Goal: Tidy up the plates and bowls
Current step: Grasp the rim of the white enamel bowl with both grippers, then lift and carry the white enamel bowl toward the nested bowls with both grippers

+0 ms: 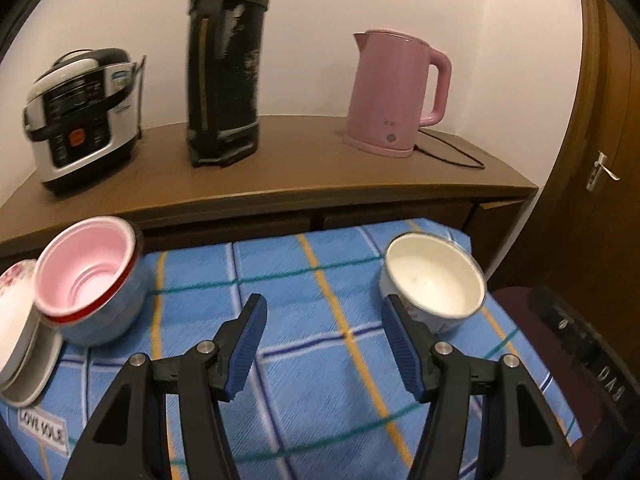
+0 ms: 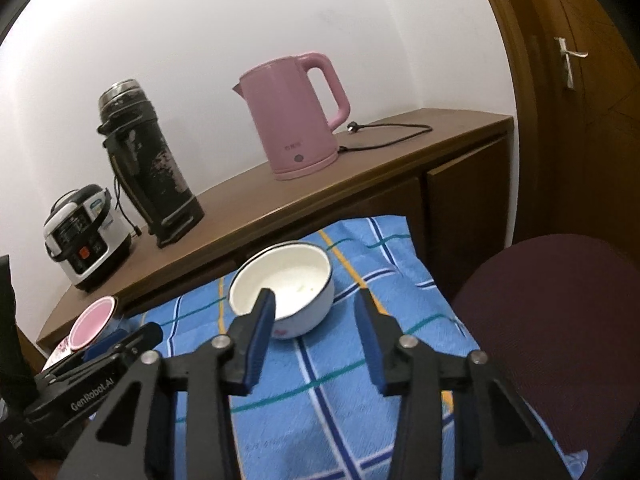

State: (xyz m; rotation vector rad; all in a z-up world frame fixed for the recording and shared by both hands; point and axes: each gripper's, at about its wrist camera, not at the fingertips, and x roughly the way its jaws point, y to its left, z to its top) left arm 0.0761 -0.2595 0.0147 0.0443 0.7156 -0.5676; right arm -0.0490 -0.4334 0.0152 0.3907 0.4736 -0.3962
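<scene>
Reading "GenRobot.AI" on left claw (image 2: 116, 344); both claws spread, right claw (image 2: 316, 320) empty.

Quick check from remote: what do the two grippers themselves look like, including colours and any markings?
Both are black plastic linkage frames with silver pivot pins and ribbed blue finger pads. The left gripper carries white "GenRobot.AI" lettering on its side; the right gripper shows no marking.

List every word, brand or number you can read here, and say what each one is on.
"LOVE SOLE" (last letters uncertain): white label on the blue checked cloth.
"GenRobot.AI": side of the left gripper, seen from the right wrist.
Pink kettle: a small mark near its base, too blurred to read.
Rice cooker: panel and sticker text too small to read.
Dark object at the right edge: pale letters, unreadable.
</scene>
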